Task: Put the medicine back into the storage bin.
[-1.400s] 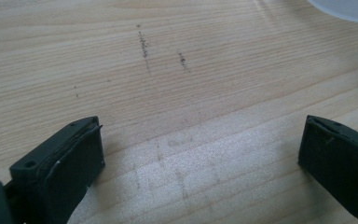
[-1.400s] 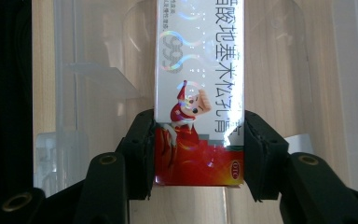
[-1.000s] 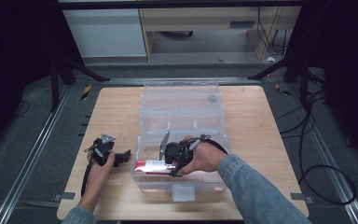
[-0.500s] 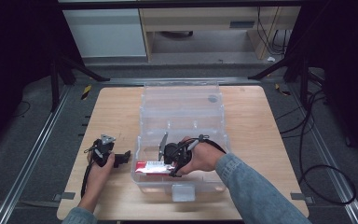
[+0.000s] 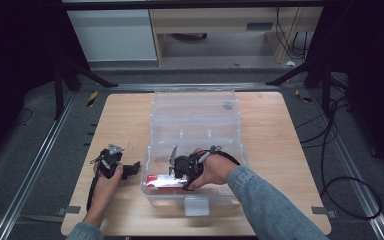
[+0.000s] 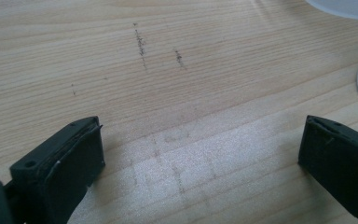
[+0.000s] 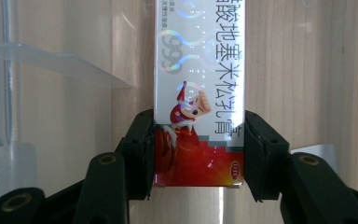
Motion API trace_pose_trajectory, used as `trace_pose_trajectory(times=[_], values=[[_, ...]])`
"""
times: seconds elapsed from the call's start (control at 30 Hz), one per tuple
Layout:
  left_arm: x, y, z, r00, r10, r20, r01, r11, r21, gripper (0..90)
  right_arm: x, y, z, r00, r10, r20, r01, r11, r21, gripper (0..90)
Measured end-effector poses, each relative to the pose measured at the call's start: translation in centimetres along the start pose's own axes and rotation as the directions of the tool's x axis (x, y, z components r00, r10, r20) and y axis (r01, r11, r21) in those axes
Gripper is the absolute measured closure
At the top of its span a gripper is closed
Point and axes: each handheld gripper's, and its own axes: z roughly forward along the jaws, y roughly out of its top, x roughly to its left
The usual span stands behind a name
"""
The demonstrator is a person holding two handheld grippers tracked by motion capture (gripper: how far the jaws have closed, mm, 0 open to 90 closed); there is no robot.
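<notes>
**Gripping a boxed tube inside the clear bin**

Sitting square in a dark room, the pale wooden table (image 5: 275,145) shows fine grain and a few faint pencil-like marks in the left gripper view. Grey floor, metal rails and loose cables ring it; a white cabinet stands beyond.

Centre stage, a clear plastic storage box (image 5: 195,120) lies open, its lid tipped back, walls glossy and see-through, a white latch at the near edge.

Inside its near compartment, the right gripper (image 7: 198,140) clamps a slim red-and-white carton (image 7: 199,93) across its width, both jaws pressed on the sides. Printed characters and a cartoon figure show; the far end is cut off.

Left of the box, the left gripper (image 5: 114,162) rests low over bare wood, jaws spread wide, nothing between them.
</notes>
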Motion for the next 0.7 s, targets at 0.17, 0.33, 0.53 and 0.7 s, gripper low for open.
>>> trace_pose_trajectory(times=[0.17,0.33,0.53,0.7], values=[[0.0,0.0,0.0,1.0,-0.001,0.0,0.001,1.0,0.0,0.0,0.0,0.0,0.2,1.0,0.003,-0.001,-0.003,1.0,0.013,51.2],[0.0,0.0,0.0,1.0,0.0,0.001,0.0,1.0,0.0,0.0,-0.1,0.0,0.6,1.0,-0.002,-0.007,0.002,1.0,0.022,51.2],[0.0,0.0,0.0,1.0,0.002,0.001,-0.002,1.0,0.0,0.0,-0.1,0.0,1.0,0.9999,0.012,-0.006,-0.012,1.0,0.029,51.2],[0.0,0.0,0.0,1.0,0.001,0.001,-0.001,1.0,0.0,0.0,-0.1,-0.1,1.3,0.9998,0.014,-0.012,-0.014,0.999,0.03,51.2]])
